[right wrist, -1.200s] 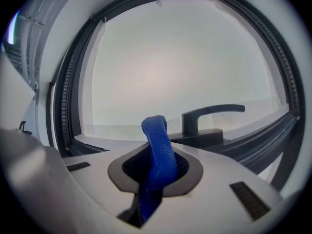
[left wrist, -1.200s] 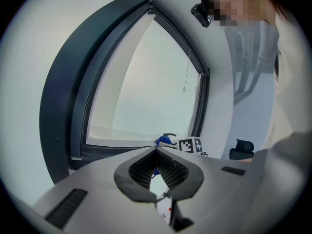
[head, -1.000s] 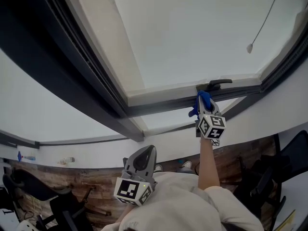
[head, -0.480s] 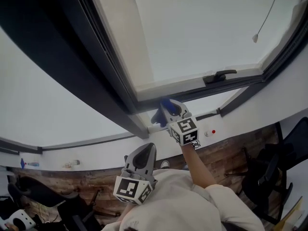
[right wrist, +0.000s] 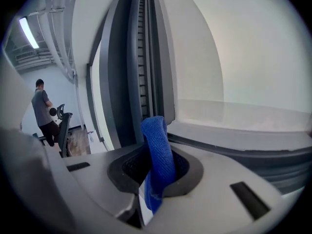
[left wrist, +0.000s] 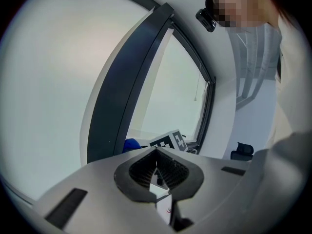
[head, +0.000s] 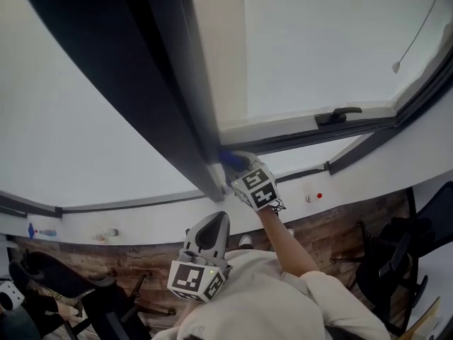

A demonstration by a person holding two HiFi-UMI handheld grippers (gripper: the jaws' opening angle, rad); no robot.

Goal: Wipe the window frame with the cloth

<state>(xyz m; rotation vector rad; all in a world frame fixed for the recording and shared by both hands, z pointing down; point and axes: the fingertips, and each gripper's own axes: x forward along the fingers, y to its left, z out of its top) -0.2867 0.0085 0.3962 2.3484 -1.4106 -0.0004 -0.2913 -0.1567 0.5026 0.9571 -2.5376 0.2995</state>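
– Reaching upward: is that the right arm?
– Yes. The bare forearm [head: 287, 243] stretches up from a pale sleeve [head: 333, 296]. It carries the right gripper [head: 237, 163] to the corner where the upright of the dark window frame [head: 166, 98] meets its lower rail.
– And the cloth?
– The cloth [right wrist: 157, 152] is blue with a fine looped weave, pinched between the right jaws' ribbed black pads. Its folded end pokes out at the frame's grooved channel; contact cannot be confirmed.
– The other gripper?
– The left gripper [head: 207, 238] is held low near the torso, its smooth grey jaws closed together on nothing.
– The frame itself?
– Matt dark metal around pale, frosted-looking panes [head: 325, 41].
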